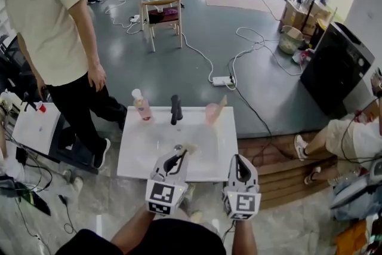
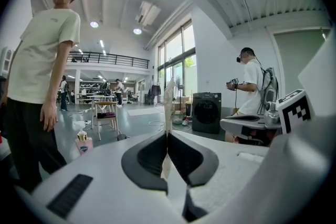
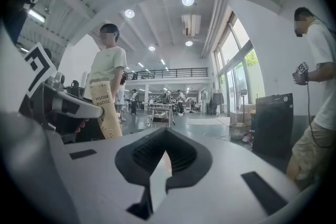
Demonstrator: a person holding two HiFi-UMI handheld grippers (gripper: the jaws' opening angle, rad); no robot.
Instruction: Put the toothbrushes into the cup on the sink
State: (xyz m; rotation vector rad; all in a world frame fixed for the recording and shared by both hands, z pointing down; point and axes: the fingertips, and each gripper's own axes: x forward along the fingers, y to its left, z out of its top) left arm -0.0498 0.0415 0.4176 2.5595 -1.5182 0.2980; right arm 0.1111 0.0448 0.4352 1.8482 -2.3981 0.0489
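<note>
Toothbrush packet [image 2: 168, 105] upright, pinched in the left gripper [image 2: 167, 136]; right gripper [image 3: 166, 134] with jaws together

Bottle [image 1: 141, 106] left, faucet [image 1: 175, 109] middle, cup [image 1: 213, 114] right, along sink [image 1: 143, 149] far edge, chair [image 1: 162, 21] behind

The middle of the sink [image 1: 138, 153] is wide and open, so there is room to reach across it. At its back edge stand a pink bottle [image 1: 141, 106], a black tap [image 1: 175, 109] and a pink cup [image 1: 212, 113], with gaps between them. A person [image 1: 54, 27] stands near the far left corner.
</note>
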